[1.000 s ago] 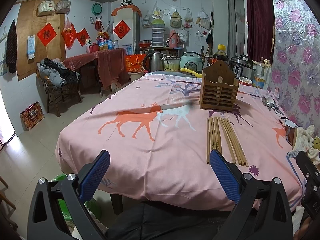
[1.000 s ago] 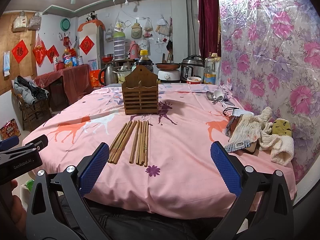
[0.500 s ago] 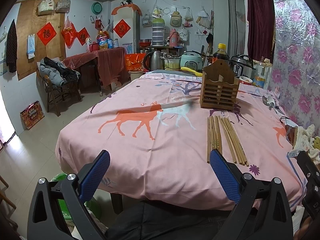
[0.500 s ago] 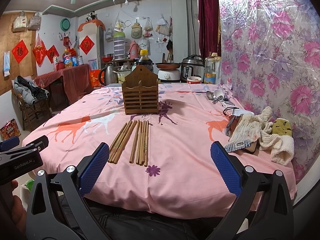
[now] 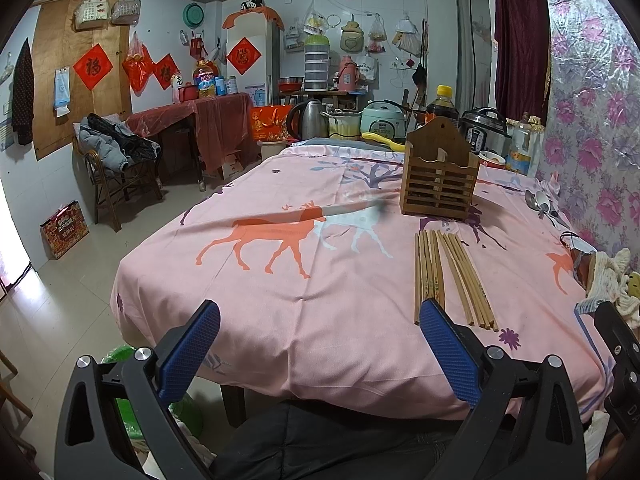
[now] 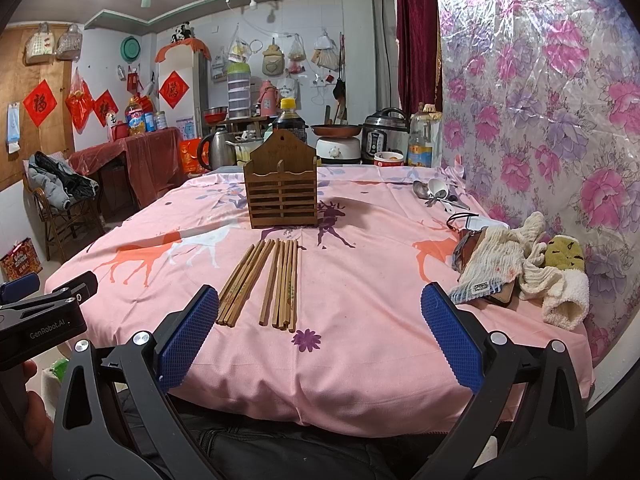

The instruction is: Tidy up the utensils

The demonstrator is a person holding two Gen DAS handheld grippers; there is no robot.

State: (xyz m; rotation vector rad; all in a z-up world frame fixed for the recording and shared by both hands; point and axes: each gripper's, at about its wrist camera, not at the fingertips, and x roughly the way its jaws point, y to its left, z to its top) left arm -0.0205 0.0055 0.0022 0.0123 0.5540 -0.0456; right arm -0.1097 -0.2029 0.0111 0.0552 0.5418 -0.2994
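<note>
Across the pink deer-print tablecloth (image 6: 360, 264) everything sits in plain sight, its near edge drooping over the table front just ahead of both tools. Big floral wall covering (image 6: 560, 120) hems in the right side; open cloth spreads wide to the left. Wooden utensil holder (image 6: 281, 184) stands upright mid-table, slatted front facing the cameras. Crumpled rags (image 6: 520, 268) pile up near the right edge. Chopsticks (image 6: 264, 282) lie flat in two loose bundles just in front of the holder, tips pointing toward it, well apart from the spoons (image 6: 434, 194) by the far right edge. Left gripper (image 5: 320, 344) hangs spread wide, gripping nothing, short of the table edge. Right gripper (image 6: 316, 336) likewise gapes wide, nothing between its blue pads (image 6: 450, 340). Beside it, the left tool's body reads "GenRobot.AI".
</note>
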